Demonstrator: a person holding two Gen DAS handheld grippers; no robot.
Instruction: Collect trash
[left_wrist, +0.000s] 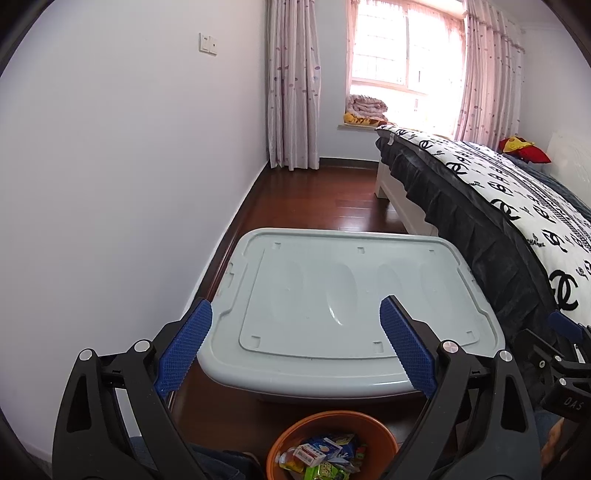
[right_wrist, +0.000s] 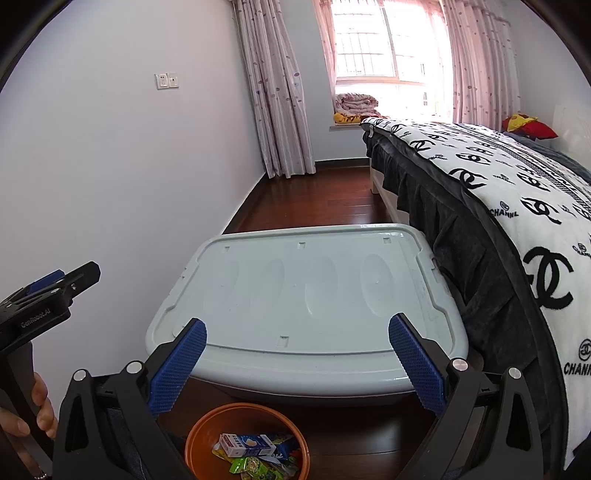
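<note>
An orange bin (left_wrist: 284, 439) (right_wrist: 199, 432) stands upright on the dark wooden floor, just in front of the near edge of a pale grey storage box. Inside it lies a loose heap of trash (left_wrist: 325, 456) (right_wrist: 255, 456): a white and blue carton (right_wrist: 245, 444) rests flat on top, with green wrappers (right_wrist: 255, 467) beneath it.

Bedroom w/ pale bluish-white wall (left_wrist: 110, 166) on the left carrying a switch plate (left_wrist: 208, 43), dark red-brown wood floor (left_wrist: 325, 199) w/ dark skirting. Far end: bright window (left_wrist: 402, 48) behind pink patterned curtains (left_wrist: 291, 85), folded bedding (left_wrist: 365, 107) on the sill. Bed (right_wrist: 498, 192) along the right, black-and-white logo cover, red cushion (right_wrist: 532, 127) at its far corner.
</note>
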